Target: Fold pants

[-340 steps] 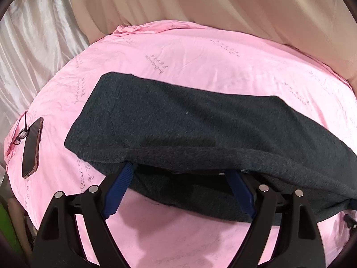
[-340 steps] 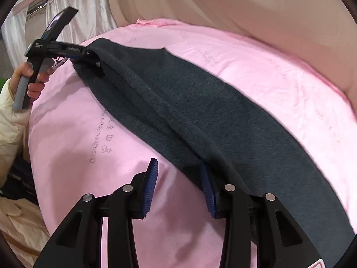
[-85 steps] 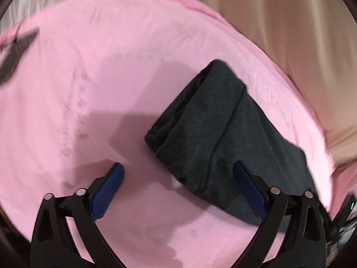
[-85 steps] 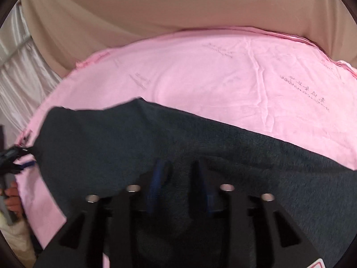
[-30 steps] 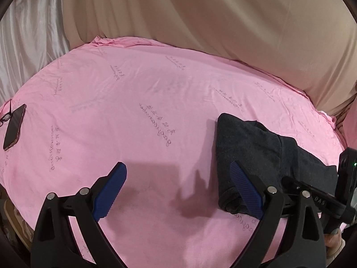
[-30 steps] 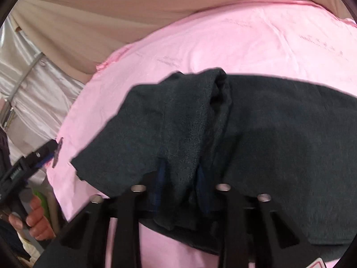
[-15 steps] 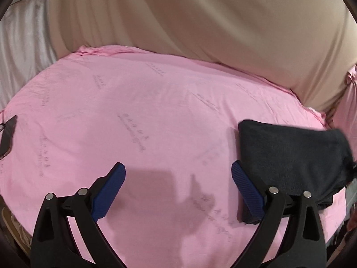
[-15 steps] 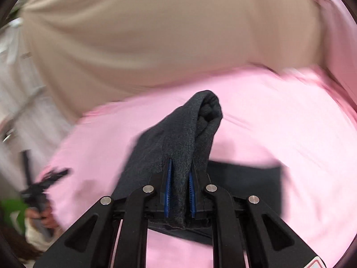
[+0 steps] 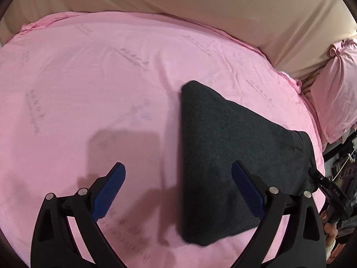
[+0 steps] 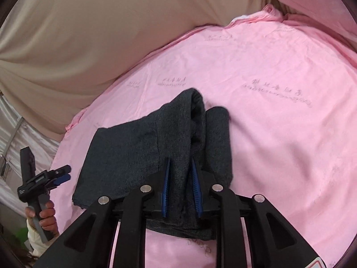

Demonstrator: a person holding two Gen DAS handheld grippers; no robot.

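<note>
Left wrist view: the left gripper [image 9: 177, 192] is hovering with its jaws spread wide and nothing between its blue pads [image 9: 108, 191]. The dark grey pants [image 9: 232, 156], folded into a compact bundle, are lying on the pink sheet [image 9: 89, 78], with the gripper's right finger over their near part. Beyond the pants' right corner, the right gripper [image 9: 312, 174] is reaching in, a hand [image 9: 330, 225] gripping its handle.

Right wrist view: the right gripper [image 10: 181, 187] is opening its jaws, a raised fold of the pants [image 10: 138, 151] sitting between the pads and touching both. The rest of the pants is lying flat on the pink sheet [image 10: 279, 134]. Left of the pants, the left gripper [image 10: 62, 174] is being held by a hand [image 10: 44, 218].
</note>
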